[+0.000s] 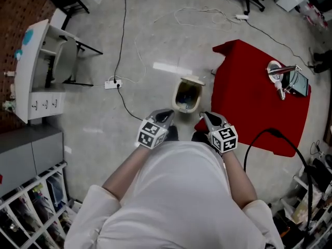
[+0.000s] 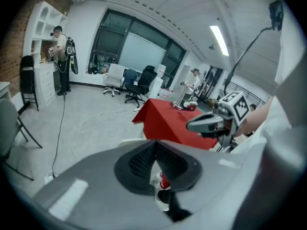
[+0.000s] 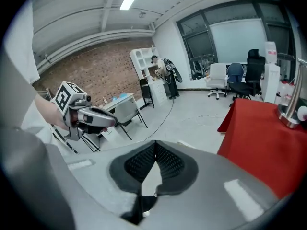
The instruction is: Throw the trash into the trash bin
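One beige plastic trash bin (image 1: 177, 96) stands open on the floor, at 12 o'clock from two grippers. Left gripper (image 1: 167, 113) is clenched, tips together; right gripper (image 1: 207, 116) likewise. One red-draped desk (image 1: 254, 97) at 2 o'clock.

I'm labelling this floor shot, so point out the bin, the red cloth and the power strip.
bin (image 1: 176, 97): head view, left rim.
red cloth (image 1: 249, 87): head view, bare middle.
power strip (image 1: 112, 84): head view, its body.
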